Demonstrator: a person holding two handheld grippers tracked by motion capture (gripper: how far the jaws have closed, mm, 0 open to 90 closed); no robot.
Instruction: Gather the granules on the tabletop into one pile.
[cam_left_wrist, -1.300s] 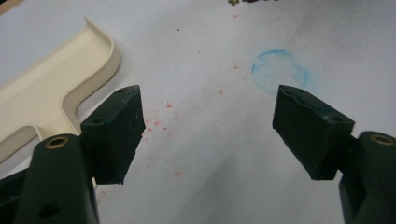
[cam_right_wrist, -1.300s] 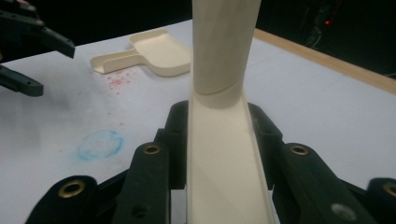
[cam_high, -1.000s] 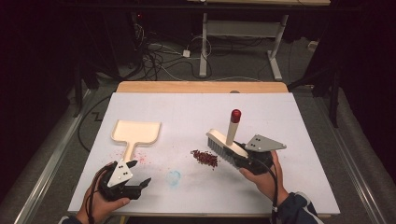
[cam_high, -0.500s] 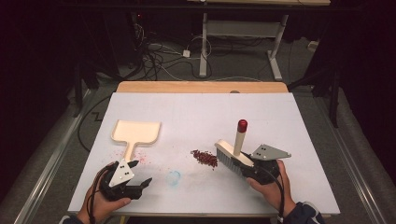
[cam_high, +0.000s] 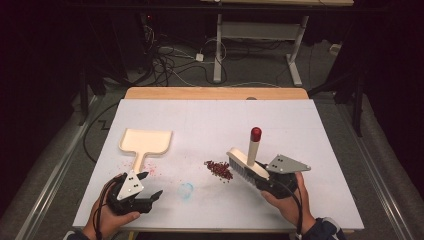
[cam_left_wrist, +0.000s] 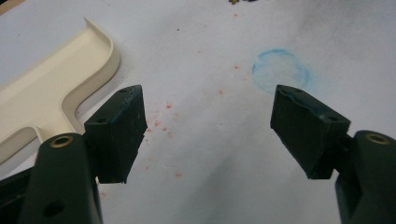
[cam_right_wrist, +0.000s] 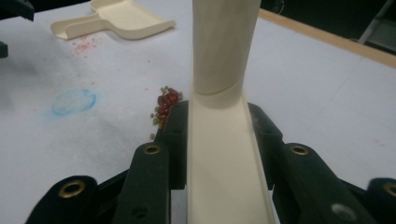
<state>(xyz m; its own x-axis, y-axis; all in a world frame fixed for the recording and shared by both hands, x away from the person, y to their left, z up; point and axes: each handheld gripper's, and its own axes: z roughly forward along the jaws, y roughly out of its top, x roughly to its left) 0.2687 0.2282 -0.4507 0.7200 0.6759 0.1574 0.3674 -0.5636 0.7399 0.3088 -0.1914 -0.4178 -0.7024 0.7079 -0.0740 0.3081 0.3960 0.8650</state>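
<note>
- Gripping the brush (cam_high: 245, 162) by its cream back, the right gripper (cam_high: 272, 180) sat at the near right of the table (cam_high: 320, 150), its jaws clamped on either side of that back in the right gripper view.
- The brush's handle stood up, tilted slightly, with its red tip (cam_high: 256, 133) on top; in the right gripper view that handle (cam_right_wrist: 224, 46) was cut off by the top edge, so the tip was out of frame there.
- The bristles lay just right of the pile of red bits (cam_high: 218, 169); whether they touched the pile could not be told, and in the right gripper view part of the pile (cam_right_wrist: 166, 105) was hidden behind the jaw.
- The left gripper (cam_high: 142, 197) rested at the near left, jaws wide apart on nothing, as the left gripper view showed over the bare sheet.
- The dustpan (cam_high: 145, 142) lay flat just beyond it, handle pointing near; the left gripper view cut off all but one corner of the dustpan (cam_left_wrist: 51, 88).
- A faint blue ring (cam_high: 186, 190) marked the sheet between the two grippers, with pink specks (cam_left_wrist: 161, 123) near the dustpan's handle.
- Against the frame a second before, the brush had shifted right and nearer, away from the pile, and its handle stood straighter.
- The left gripper, dustpan and pile lay as before.
</note>
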